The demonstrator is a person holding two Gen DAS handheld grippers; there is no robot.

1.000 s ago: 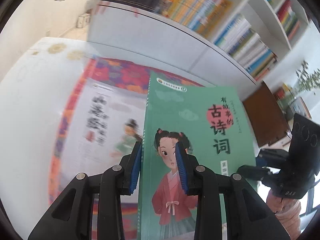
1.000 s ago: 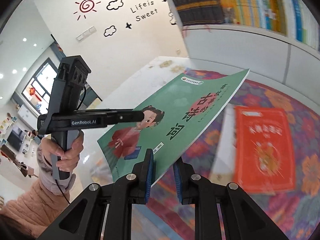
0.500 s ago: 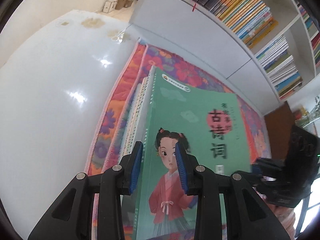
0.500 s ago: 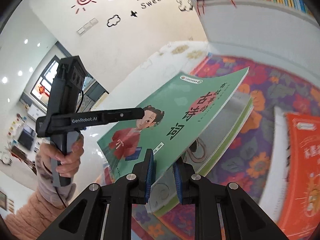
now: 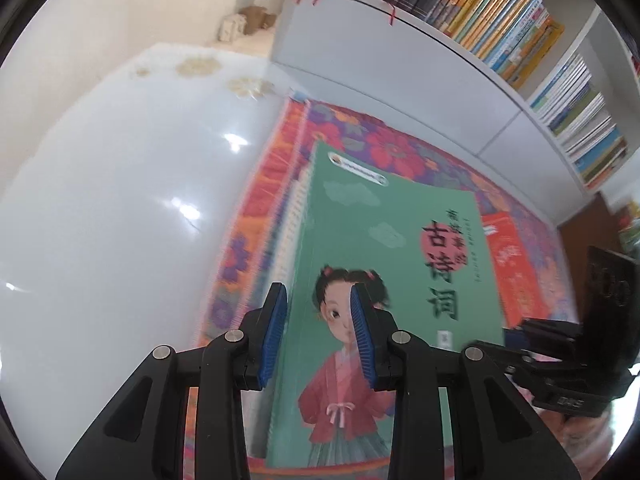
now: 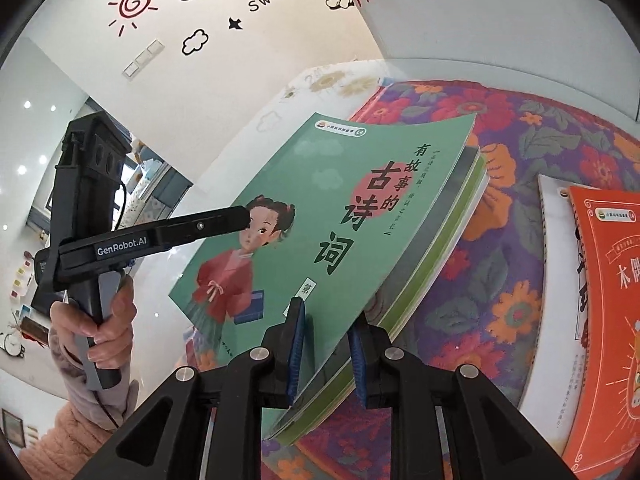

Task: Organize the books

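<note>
Green picture book sits on a small stack of books at the left edge of the flowered cloth. Its front cover edge is lifted and not yet flat.

Left gripper: jaws narrow, blue pads clamped on the book's spine-side edge. Right gripper: jaws opening, the book's near corner between the pads; the pads appear to be just letting go.

Risks, as judged:
- With the right side released first, the cover hangs from the left grip alone. It could flop or skew on the stack.
- The stack lies close to the cloth's left edge, and a sideways drag by the left gripper could push the books onto the glossy white table.
- Pads pulled off at an angle may crease the thin cover.

Surroundings: an orange book lies on a white-covered one towards the cloth's right side. A white bookshelf full of upright books stands beyond the table's far edge. The wall carries decals of a sun and clouds.
</note>
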